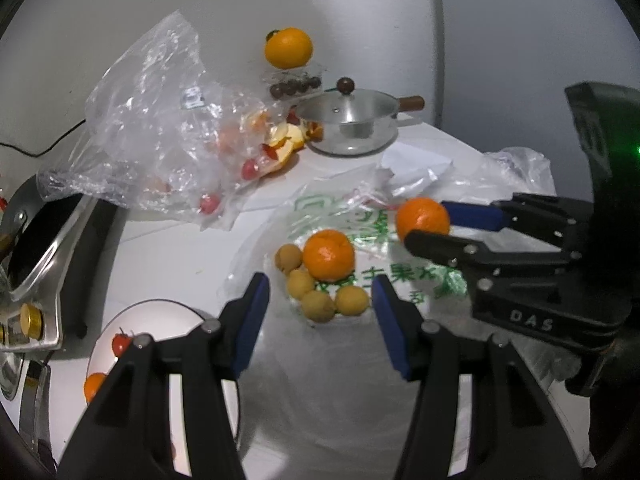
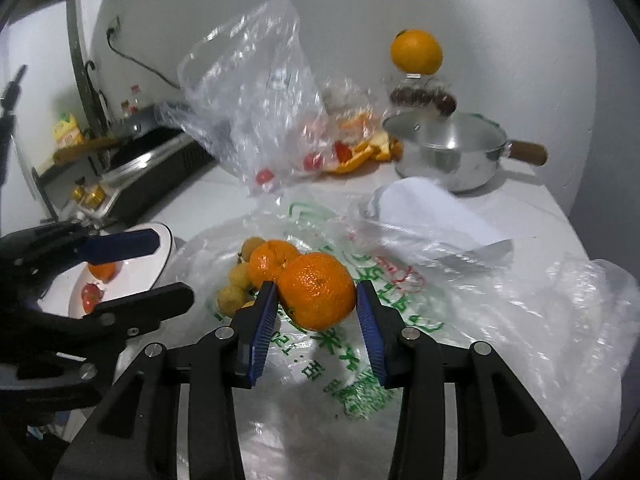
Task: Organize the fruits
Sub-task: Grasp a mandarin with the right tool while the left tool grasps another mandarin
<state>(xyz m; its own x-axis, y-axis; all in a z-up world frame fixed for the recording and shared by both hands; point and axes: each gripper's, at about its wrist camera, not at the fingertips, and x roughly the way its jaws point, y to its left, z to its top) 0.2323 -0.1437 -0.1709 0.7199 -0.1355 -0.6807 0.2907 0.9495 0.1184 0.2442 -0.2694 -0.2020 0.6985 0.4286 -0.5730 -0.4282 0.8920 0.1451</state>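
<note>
The right gripper [image 2: 316, 300] clamps a round tangerine [image 2: 317, 290], no long axis. The left gripper [image 1: 320, 300] hangs half open, empty, above a bag [image 1: 424, 276] with green writing I cannot read.

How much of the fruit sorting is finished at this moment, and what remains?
Done: a tomato and a small orange lie in the white plate. In hand: the right gripper clamps a mandarin; the left gripper hangs open. Left: another mandarin and the small yellow fruits on the printed bag.
</note>
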